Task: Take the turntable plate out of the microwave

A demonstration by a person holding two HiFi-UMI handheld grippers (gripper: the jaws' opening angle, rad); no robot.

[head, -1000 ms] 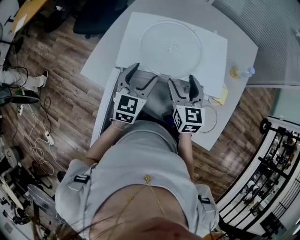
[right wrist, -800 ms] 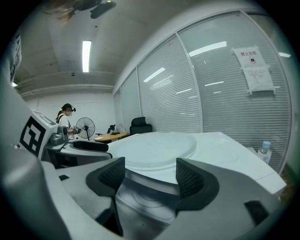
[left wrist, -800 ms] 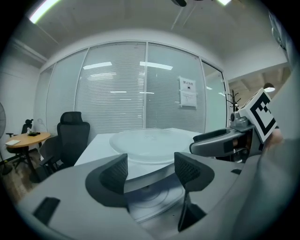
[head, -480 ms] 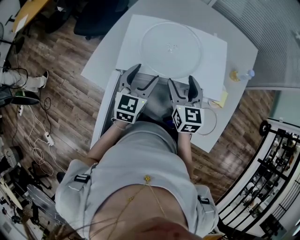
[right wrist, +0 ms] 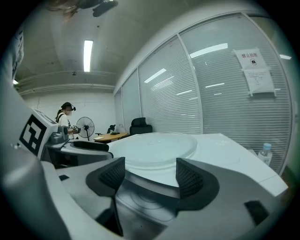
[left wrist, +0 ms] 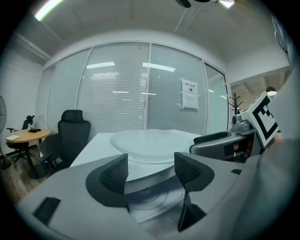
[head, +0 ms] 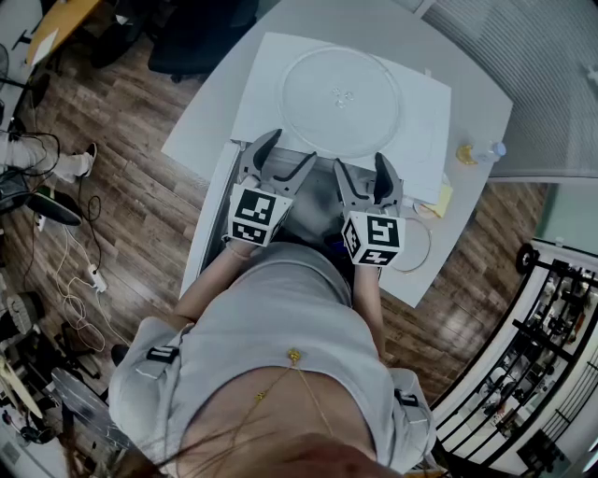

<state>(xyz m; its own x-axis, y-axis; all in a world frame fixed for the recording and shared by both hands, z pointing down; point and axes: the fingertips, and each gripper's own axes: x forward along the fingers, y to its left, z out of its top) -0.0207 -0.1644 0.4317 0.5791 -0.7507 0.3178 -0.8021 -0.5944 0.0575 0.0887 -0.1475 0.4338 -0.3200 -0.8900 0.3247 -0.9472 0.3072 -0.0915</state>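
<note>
The clear glass turntable plate (head: 341, 89) lies flat on a white box top (head: 425, 131) on the table, and it fills the middle of both gripper views (left wrist: 154, 143) (right wrist: 154, 149). My left gripper (head: 288, 149) sits just short of the plate's near edge, open with nothing between its jaws (left wrist: 151, 171). My right gripper (head: 362, 163) is beside it, also open and empty (right wrist: 149, 176). Both hover over a shiny grey panel (head: 318, 201) that juts toward me below the white top. Neither gripper touches the plate.
A small bottle (head: 488, 147) and a yellow object (head: 464, 147) stand at the table's right edge, with a yellow note (head: 437, 194) and a thin cable loop (head: 420, 241) nearer me. A black office chair (head: 196, 28) stands beyond the table. A person (right wrist: 65, 117) stands far off by a fan.
Hardly anything: both grippers stay open in front of the plate, and the right one has drifted slightly toward me.
</note>
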